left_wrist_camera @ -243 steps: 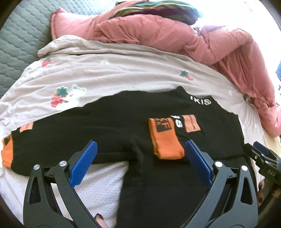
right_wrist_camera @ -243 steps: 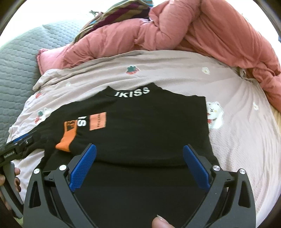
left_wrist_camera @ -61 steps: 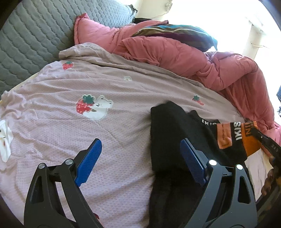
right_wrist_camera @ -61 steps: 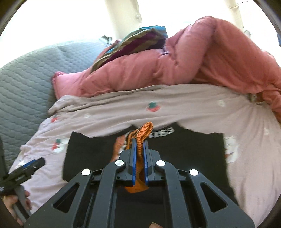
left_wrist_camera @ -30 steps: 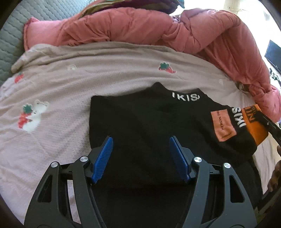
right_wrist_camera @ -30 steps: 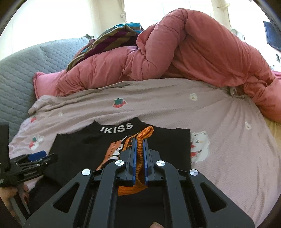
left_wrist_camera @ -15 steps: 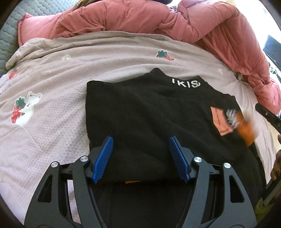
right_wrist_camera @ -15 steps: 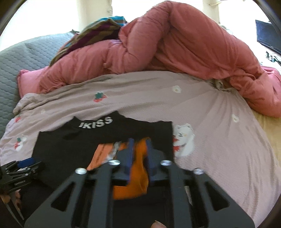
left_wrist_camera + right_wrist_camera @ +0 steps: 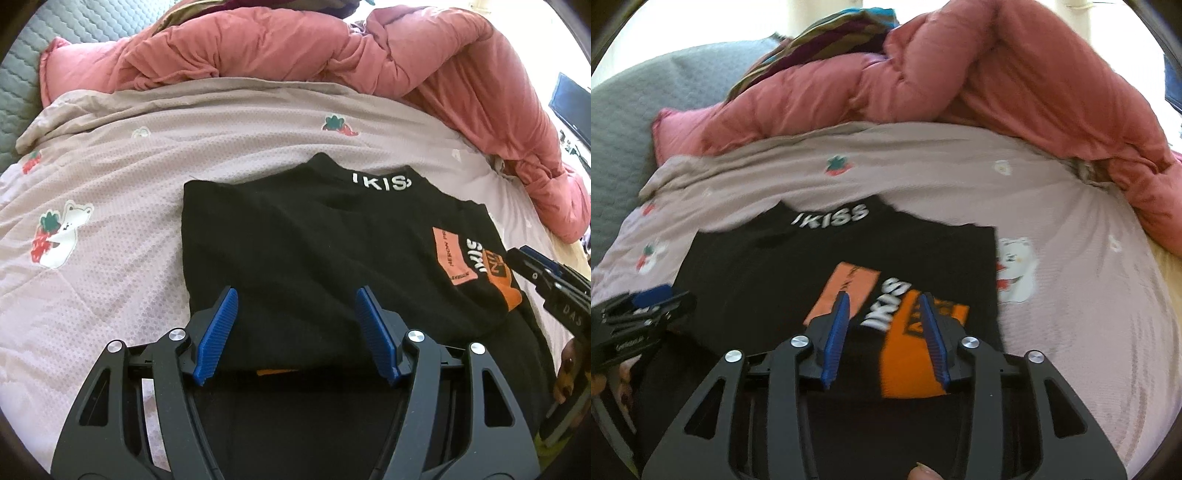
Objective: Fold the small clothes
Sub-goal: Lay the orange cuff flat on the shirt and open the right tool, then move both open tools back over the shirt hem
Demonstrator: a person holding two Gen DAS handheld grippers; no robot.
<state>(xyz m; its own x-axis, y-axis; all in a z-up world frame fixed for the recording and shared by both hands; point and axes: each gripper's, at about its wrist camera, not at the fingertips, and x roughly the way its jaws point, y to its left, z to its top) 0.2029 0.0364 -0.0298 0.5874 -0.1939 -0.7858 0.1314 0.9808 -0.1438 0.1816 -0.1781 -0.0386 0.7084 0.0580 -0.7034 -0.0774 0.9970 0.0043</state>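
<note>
A black sweater [image 9: 314, 251] with white "IKISS" lettering at the collar lies on the bed, both sleeves folded onto the body. Its right sleeve with the orange cuff [image 9: 916, 354] lies flat on the sweater's right side. My right gripper [image 9: 886, 325] is open just above that cuff, holding nothing. My left gripper [image 9: 295, 325] is open and empty over the sweater's lower left part. The right gripper also shows at the right edge of the left wrist view [image 9: 546, 280]. The left gripper shows at the left edge of the right wrist view [image 9: 642, 306].
The sweater rests on a mauve bedsheet [image 9: 110, 206] printed with strawberries and bears. A bunched pink duvet [image 9: 295, 48] lies along the far side and right. A grey quilted headboard [image 9: 624, 122] is at the far left.
My right gripper has opened and let go of the orange cuff, which now lies flat on the sweater. My left gripper has stayed open over the sweater's lower left.
</note>
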